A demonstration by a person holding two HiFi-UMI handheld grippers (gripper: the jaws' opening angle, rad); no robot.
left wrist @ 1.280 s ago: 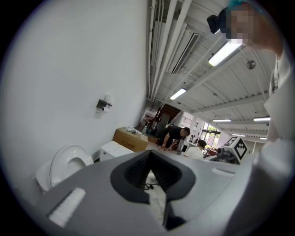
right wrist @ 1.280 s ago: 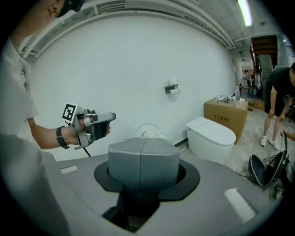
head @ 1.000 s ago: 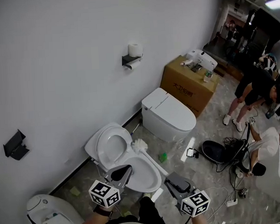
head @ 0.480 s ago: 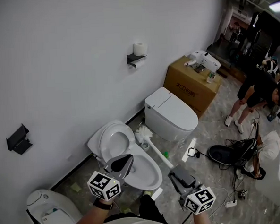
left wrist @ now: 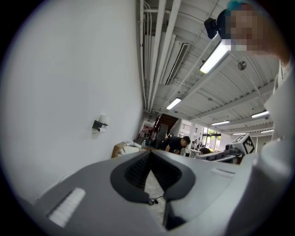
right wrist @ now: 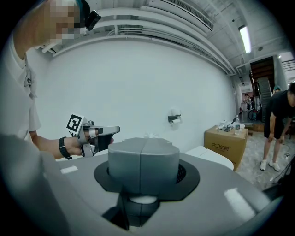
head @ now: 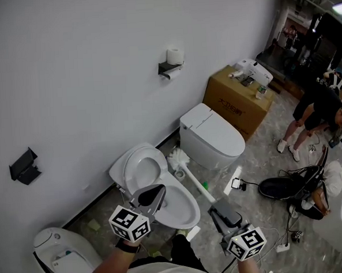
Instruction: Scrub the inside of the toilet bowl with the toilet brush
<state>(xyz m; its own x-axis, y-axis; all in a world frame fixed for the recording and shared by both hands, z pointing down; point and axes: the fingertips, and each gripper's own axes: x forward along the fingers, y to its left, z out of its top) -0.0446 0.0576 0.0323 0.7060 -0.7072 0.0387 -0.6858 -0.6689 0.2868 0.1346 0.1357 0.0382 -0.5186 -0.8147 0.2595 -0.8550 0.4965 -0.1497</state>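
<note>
White long-handled toilet brush (head: 179, 159): a second ago its bristle head was at the rim of the open white toilet bowl (head: 191, 207). It now hangs outside, low between that bowl and the closed white toilet (head: 213, 139). Judgement: scrubbing is interrupted or finished. Right gripper (head: 217, 208): jaws fully closed on the brush handle. Left gripper (head: 153, 193): jaws meeting at the tips, empty, above the bowl.

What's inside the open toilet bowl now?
Only bare white porcelain shows in the bowl; the toilet brush is outside, beside it. The left gripper covers part of the bowl.
</note>
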